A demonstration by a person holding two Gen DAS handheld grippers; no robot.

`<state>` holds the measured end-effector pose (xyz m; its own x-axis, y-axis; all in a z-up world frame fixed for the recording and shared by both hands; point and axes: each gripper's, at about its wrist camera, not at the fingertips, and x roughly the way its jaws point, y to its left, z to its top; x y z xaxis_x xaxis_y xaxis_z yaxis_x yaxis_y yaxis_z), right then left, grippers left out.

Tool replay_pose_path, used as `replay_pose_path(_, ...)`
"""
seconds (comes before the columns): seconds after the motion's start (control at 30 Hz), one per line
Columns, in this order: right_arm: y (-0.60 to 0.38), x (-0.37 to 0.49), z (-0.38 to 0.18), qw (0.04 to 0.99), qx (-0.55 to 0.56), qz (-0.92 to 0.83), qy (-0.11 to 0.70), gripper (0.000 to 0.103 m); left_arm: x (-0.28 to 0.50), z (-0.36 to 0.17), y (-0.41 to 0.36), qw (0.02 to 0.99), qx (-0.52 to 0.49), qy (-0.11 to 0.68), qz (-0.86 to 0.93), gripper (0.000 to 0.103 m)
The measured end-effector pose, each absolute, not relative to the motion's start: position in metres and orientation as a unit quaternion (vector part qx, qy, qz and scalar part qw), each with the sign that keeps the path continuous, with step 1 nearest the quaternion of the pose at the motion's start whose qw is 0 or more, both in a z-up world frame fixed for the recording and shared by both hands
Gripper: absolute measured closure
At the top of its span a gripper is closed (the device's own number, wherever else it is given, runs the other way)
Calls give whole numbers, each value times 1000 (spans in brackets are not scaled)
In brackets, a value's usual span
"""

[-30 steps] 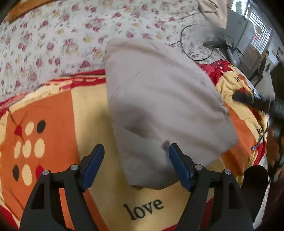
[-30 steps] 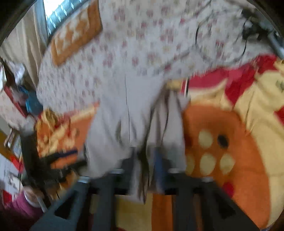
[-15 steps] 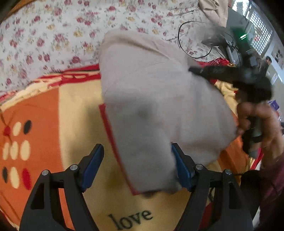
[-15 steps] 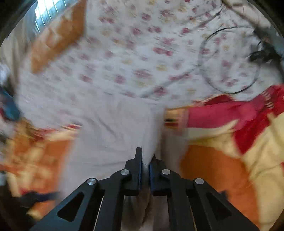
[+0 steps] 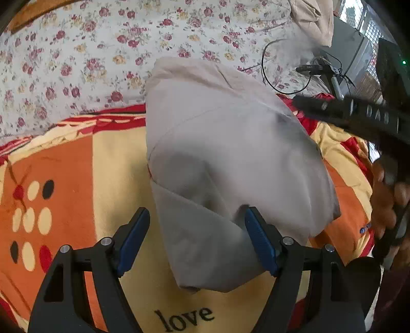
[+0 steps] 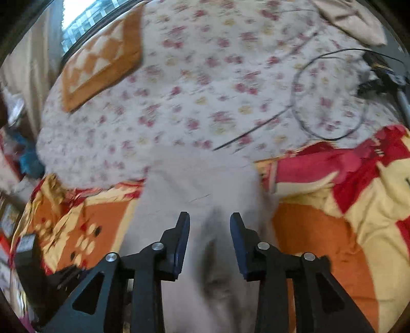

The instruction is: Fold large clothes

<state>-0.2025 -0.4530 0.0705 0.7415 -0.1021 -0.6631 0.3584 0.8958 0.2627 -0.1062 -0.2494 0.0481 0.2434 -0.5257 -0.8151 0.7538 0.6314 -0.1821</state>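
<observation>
A pale beige garment [image 5: 225,158] lies folded on the orange, yellow and red blanket [image 5: 77,166]; its near corner lies between my left fingers. My left gripper [image 5: 197,230] is open wide, just above the near end of the garment. In the right wrist view the same garment [image 6: 200,184] runs under my right gripper [image 6: 210,228], which is open with a moderate gap and holds nothing. The right gripper also shows in the left wrist view [image 5: 358,115], over the garment's right side.
A floral bedsheet [image 5: 102,51] covers the bed beyond the blanket. A black cable loop [image 6: 328,102] and a dark device [image 5: 315,69] lie at the far right. An orange checked cushion [image 6: 102,61] lies at the far left. Another beige cloth [image 5: 312,20] lies at the back.
My right gripper was shut on the garment and has opened and let it go. The folded layer has settled down on the garment. My left gripper stayed open.
</observation>
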Motion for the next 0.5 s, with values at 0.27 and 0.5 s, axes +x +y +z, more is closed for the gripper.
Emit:
replay_pose_path(0.27, -468, -176, 8, 879, 160, -186, 410, 72, -97, 38, -254, 781, 122, 469, -394, 26)
replay_pose_path(0.5, -497, -199, 18, 882, 228, -162, 379, 48, -82, 45, -252, 765, 66, 486, -417, 26)
